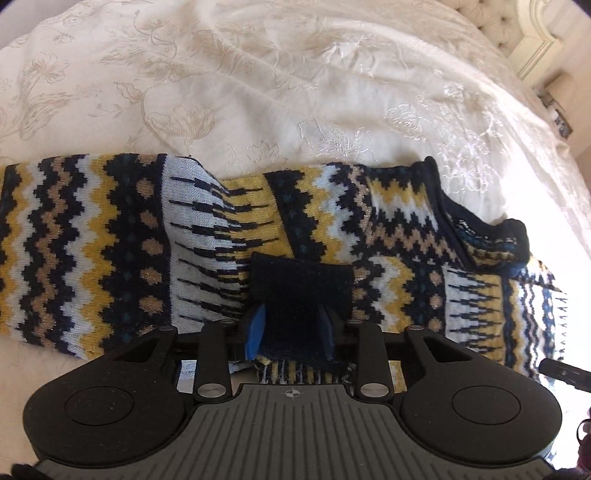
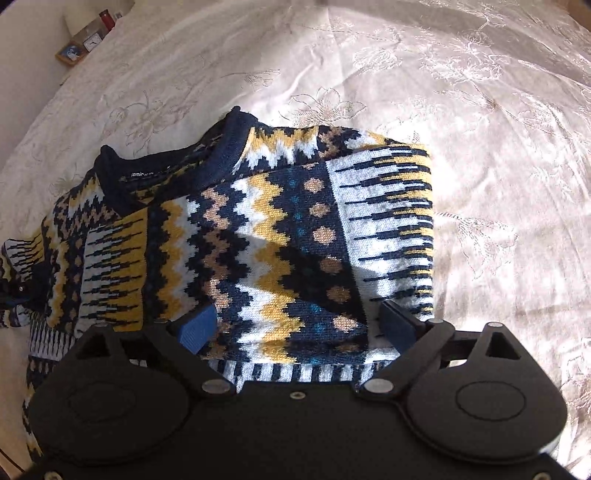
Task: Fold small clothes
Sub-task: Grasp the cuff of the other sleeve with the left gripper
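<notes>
A knitted sweater (image 1: pixel 122 236) in navy, yellow, white and tan zigzags lies spread across the bed, its navy collar (image 1: pixel 436 177) at the right. My left gripper (image 1: pixel 291 328) is shut on the sweater's navy sleeve cuff (image 1: pixel 299 288), which stands up between the blue pads (image 1: pixel 255 332). In the right wrist view the sweater (image 2: pixel 258 236) has a sleeve folded across its body, with the collar (image 2: pixel 155 173) at the upper left. My right gripper (image 2: pixel 295 325) stands wide open, its blue fingers (image 2: pixel 195 326) on either side of the folded sleeve near the hem.
A cream embroidered bedspread (image 1: pixel 295 81) covers the bed all around the sweater. A tufted headboard (image 1: pixel 517 26) sits at the far right of the left wrist view. A small shelf with clocks and bottles (image 2: pixel 85 40) stands beyond the bed.
</notes>
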The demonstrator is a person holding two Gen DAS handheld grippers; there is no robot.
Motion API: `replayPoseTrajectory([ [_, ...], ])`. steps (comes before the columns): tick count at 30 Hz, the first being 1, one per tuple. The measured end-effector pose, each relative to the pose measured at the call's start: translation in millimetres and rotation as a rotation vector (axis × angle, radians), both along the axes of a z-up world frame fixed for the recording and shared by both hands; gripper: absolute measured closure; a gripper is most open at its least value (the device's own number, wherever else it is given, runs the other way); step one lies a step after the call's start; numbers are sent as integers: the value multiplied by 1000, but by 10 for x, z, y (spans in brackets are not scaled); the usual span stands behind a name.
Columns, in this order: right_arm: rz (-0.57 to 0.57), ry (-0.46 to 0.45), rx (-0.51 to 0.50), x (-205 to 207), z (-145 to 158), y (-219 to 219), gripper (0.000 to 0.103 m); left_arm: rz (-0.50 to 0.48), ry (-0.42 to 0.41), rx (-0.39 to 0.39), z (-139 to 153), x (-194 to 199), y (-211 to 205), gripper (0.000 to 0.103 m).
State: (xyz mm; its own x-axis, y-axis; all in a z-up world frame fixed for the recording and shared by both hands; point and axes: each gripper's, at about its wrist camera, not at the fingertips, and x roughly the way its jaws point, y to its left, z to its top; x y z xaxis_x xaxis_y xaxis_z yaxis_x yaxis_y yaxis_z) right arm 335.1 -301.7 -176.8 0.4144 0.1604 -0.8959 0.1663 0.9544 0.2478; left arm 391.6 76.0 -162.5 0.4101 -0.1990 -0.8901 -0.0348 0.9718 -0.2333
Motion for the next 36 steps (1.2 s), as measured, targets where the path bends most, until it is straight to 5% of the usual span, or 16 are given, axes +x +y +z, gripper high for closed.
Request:
replayPoseTrajectory([
  [7, -13, -62, 34, -134, 334, 93, 6, 134, -84, 11, 353, -344, 435, 41],
  [19, -5, -117, 76, -344, 655, 524, 3, 452, -149, 61, 539, -816, 1791, 35],
  [29, 3, -119, 91, -415, 691, 1043, 2, 550, -171, 98, 515, -776, 2634, 34],
  [36, 12, -120, 86, -422, 741, 1325, 2, 641, -149, 28, 290, -651, 3027, 34],
])
